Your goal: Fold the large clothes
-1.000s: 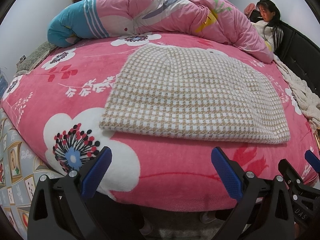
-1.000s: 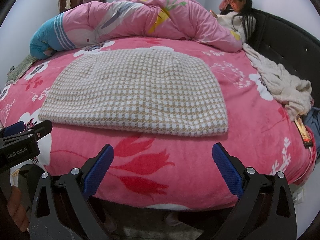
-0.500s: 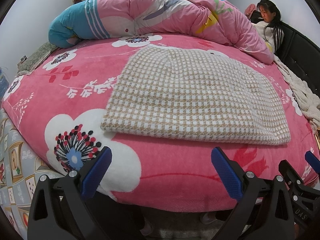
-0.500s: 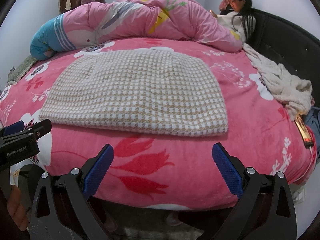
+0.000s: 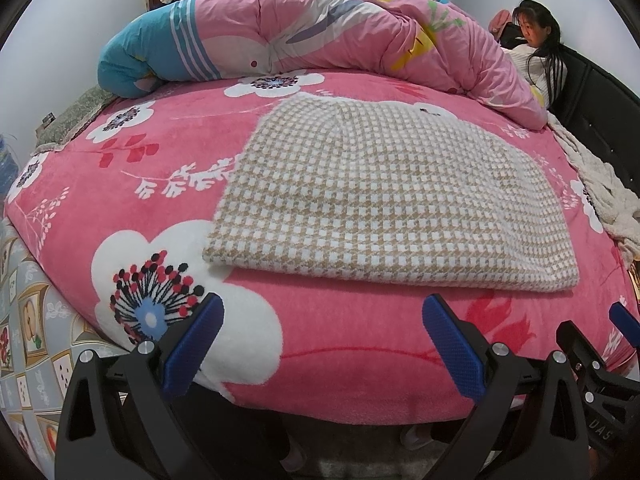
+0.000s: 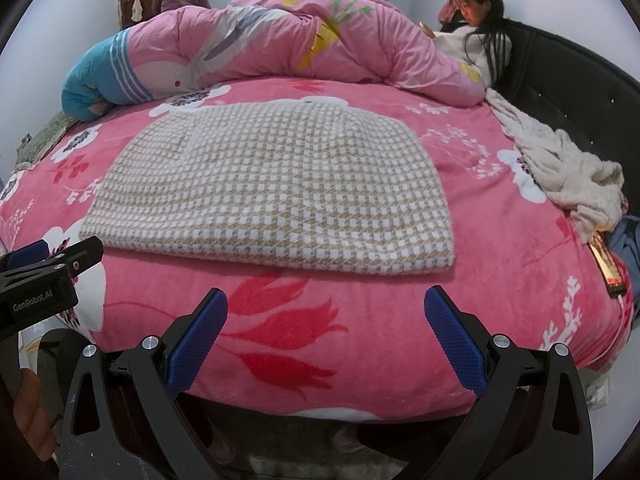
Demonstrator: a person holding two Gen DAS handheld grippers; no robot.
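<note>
Checked garment (image 5: 384, 196) folded flat on pink bedspread (image 5: 100, 200), left gripper (image 5: 322, 344) and right gripper (image 6: 326, 338) wide, empty

Nubby, seemingly knitted checked garment (image 5: 384, 200) on plush fleece blanket (image 5: 280, 360)

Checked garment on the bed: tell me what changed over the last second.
Almost nothing. The left wrist view drifted very slightly, so the checked garment sits marginally lower in frame. It lies folded flat on the pink bedspread, untouched. Left gripper and right gripper stayed open, short of the bed edge, holding nothing.
</note>
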